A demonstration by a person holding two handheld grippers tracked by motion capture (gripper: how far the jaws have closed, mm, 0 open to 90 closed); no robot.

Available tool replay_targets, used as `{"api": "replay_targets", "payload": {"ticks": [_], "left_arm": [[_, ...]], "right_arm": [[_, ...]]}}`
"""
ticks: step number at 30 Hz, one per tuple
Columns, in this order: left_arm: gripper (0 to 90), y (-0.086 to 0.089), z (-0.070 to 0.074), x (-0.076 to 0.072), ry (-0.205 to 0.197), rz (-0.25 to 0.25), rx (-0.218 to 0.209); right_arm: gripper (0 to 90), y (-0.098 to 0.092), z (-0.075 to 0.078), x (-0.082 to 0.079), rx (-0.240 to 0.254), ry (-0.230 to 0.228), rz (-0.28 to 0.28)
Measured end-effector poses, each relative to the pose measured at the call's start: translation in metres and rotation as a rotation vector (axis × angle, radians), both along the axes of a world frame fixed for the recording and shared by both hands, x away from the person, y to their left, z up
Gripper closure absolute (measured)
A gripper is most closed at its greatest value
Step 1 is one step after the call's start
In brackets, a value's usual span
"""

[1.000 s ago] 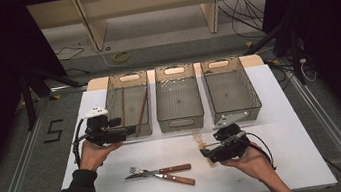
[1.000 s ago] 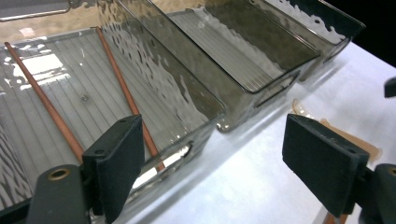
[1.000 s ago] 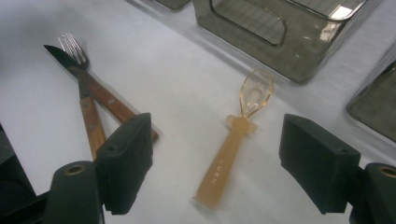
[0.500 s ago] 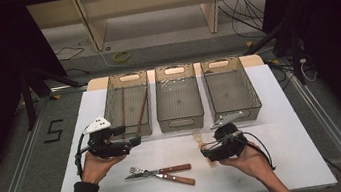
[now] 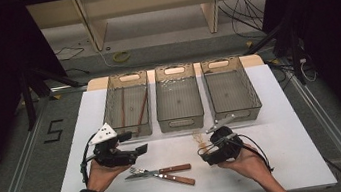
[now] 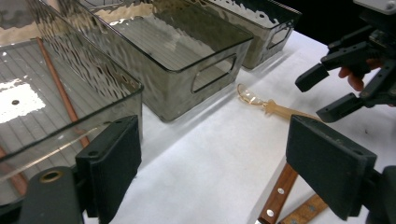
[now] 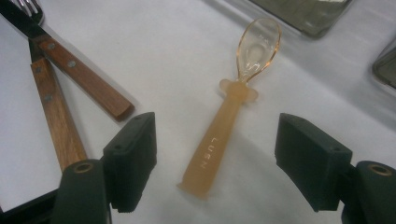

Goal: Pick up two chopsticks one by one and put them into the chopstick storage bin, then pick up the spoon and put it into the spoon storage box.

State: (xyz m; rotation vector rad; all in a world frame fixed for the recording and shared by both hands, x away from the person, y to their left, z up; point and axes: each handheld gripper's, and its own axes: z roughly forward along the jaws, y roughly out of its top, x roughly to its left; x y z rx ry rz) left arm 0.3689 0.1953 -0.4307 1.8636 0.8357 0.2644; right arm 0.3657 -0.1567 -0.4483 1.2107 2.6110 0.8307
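White surface (image 5: 289,129) with three smoked clear bins in a row at the far edge. Left bin (image 5: 127,104) holding two thin reddish sticks (image 5: 122,106), lying lengthwise; middle bin (image 5: 178,97) and right bin (image 5: 230,87) bare inside as far as visible. Left gripper (image 5: 137,143) in the left hand (image 5: 101,174), near the front of the left bin, jaws wide apart, nothing between them; in the left gripper view pointing across the surface past the left bin's near corner. Front centre, wooden-handled fork (image 5: 161,170) and wooden-handled knife (image 5: 170,178) lying crossed, handles to the right, just beside the left gripper. Translucent amber spoon (image 7: 229,121) flat on the surface, between the knife and fork and the right gripper, bowl toward the bins, handle marked with raised lettering. Right gripper (image 5: 205,150) in the right hand (image 5: 248,163), jaws spread apart either side of the spoon handle, not touching it
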Motion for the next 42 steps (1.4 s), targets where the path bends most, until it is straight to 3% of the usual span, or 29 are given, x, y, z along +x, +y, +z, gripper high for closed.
{"api": "replay_targets", "payload": {"ticks": [11,25,35,42], "left_arm": [[17.1,-0.004,-0.009,-0.009,0.007,-0.003,-0.01],[17.0,-0.006,-0.012,-0.016,-0.017,-0.011,-0.024],[17.0,-0.007,-0.015,-0.018,-0.016,-0.016,-0.013],[17.1,-0.006,-0.017,-0.019,-0.016,-0.02,-0.004]], "right_arm": [[36.2,0.003,-0.007,0.003,-0.03,0.02,0.001],[44.6,0.006,-0.014,0.008,-0.077,0.042,-0.01],[52.3,0.007,-0.016,0.011,-0.075,0.055,-0.014],[55.8,0.014,-0.019,0.011,-0.103,0.051,0.001]]}}
